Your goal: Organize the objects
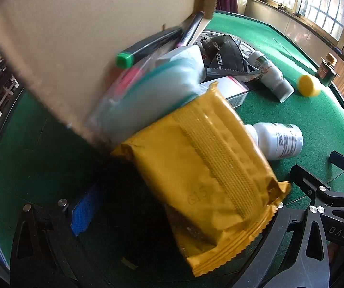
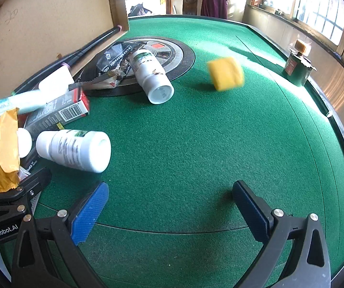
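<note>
A cardboard box [image 1: 75,48] is tipped over the green table [image 1: 280,55], and objects spill from its mouth. A yellow foil packet [image 1: 196,175] lies nearest my left gripper [image 1: 172,216] and hides its right finger; only the left blue pad [image 1: 85,211] shows. Behind it lie a clear bag [image 1: 152,93], a green-capped marker [image 1: 126,58], a black torn pouch [image 1: 222,52] and two white bottles [image 1: 280,141] [image 1: 272,76]. A yellow block [image 2: 226,73] is blurred on the felt. My right gripper [image 2: 169,206] is open and empty over bare felt.
A small boxed carton [image 2: 61,112] lies by the nearer bottle [image 2: 75,148]. A round metal panel [image 2: 167,52] sits in the table's middle. A green canister [image 2: 296,67] stands at the right rim. A chair with a purple cloth [image 2: 215,0] stands beyond the table.
</note>
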{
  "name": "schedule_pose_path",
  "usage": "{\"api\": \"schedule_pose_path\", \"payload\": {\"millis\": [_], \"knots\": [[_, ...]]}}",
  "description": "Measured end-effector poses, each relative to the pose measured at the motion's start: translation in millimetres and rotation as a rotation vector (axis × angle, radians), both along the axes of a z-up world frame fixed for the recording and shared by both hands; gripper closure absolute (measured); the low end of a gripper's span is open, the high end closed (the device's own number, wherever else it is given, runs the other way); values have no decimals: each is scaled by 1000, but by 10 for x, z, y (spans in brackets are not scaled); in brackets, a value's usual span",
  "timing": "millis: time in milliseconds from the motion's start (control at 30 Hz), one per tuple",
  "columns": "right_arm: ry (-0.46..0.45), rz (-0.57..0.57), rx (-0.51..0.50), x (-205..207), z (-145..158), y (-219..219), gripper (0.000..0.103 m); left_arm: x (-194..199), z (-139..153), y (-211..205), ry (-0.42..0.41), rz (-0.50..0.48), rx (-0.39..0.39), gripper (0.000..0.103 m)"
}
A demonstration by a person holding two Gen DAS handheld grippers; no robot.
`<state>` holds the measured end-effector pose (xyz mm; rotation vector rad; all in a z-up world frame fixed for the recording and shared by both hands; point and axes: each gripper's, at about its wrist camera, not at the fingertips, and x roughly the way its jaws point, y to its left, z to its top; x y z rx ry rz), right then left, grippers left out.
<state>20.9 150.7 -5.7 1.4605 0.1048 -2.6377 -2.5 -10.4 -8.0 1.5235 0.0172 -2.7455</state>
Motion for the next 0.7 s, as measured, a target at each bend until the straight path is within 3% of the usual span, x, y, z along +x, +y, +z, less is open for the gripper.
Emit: {"api": "schedule_pose_path", "payload": {"millis": [700], "knots": [[1, 3, 2, 3, -2, 0, 0, -15, -18, 11, -1, 2, 0, 0]]}}
